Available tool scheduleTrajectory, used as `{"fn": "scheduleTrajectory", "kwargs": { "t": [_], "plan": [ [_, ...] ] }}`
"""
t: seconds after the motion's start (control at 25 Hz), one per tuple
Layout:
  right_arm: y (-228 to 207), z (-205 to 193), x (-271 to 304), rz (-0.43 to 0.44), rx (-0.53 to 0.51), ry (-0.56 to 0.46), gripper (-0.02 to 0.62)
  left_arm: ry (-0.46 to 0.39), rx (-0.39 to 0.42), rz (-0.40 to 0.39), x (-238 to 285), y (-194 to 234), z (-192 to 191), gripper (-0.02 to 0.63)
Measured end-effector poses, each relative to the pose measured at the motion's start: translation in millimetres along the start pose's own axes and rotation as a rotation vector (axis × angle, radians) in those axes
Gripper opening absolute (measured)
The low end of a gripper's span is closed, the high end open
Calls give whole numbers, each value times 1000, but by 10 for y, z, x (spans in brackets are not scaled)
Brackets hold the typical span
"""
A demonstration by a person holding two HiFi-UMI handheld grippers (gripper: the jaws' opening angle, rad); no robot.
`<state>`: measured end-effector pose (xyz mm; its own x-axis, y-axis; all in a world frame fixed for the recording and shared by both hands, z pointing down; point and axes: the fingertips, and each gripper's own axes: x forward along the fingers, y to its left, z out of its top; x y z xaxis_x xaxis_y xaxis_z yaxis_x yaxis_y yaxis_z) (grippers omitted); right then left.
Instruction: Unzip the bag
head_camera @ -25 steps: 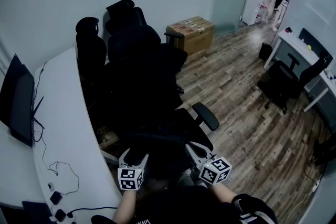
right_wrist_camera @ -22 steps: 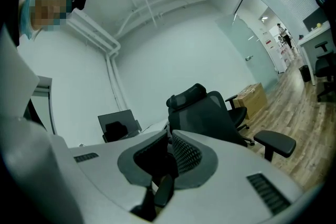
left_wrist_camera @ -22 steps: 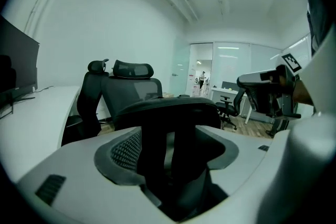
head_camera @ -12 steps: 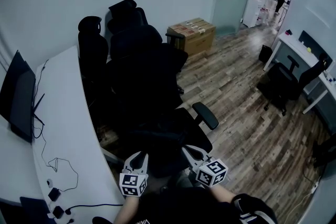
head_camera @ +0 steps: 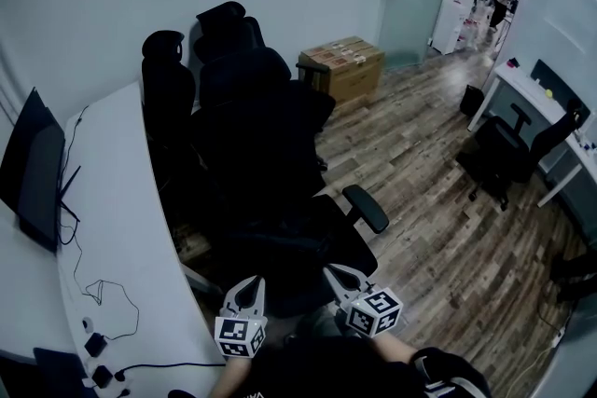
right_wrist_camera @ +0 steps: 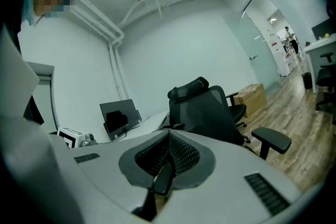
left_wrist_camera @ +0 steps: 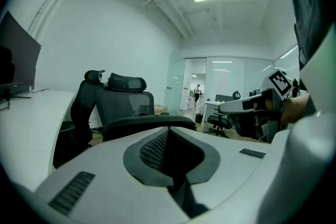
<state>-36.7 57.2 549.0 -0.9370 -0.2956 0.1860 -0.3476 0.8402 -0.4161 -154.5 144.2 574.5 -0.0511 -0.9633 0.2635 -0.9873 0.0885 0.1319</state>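
head view: left hand-held gripper jaws just closed, nothing between them.

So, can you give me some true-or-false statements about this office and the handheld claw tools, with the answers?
1. The brown cardboard box sits on the wooden plank floor near the door. True.
2. The dark flat monitor stands at the right of the head view. False: it stands on the white curved desk at the left.
3. The grey right gripper has its jaws wide apart. False: they are together, with a dark narrow tab between the pads.
4. Black high-backed office chairs stand beside the desk. True.
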Motion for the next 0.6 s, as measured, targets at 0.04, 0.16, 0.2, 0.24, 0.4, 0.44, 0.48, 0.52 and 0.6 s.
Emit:
{"fn": "scheduleTrajectory", "kwargs": {
  "t": [0.04,0.16,0.2,0.24,0.4,0.44,0.48,0.52,0.6],
  "plan": [
    [13,-8,4,1,-1,1,44,-6,-6,3,-17,-1,5,21],
    [51,-27,22,3,-3,4,44,-15,-9,6,-57,-8,9,20],
    [58,-27,31,4,-4,5,44,-17,-11,6,-64,-11,14,20],
    [62,-26,40,4,-5,5,44,-19,-13,6,-71,-12,21,20],
    [63,-26,61,1,-9,5,44,-33,-23,6,-102,-20,56,20],
    [60,-26,65,-1,-8,4,44,-36,-24,6,-105,-18,63,20],
    [60,-25,73,-2,-7,4,44,-39,-24,6,-106,-11,71,20],
    [62,-24,83,-3,-7,4,44,-40,-24,6,-108,1,77,20],
    [76,-27,106,-3,-7,5,44,-42,-25,9,-117,35,82,20]
  ]
}}
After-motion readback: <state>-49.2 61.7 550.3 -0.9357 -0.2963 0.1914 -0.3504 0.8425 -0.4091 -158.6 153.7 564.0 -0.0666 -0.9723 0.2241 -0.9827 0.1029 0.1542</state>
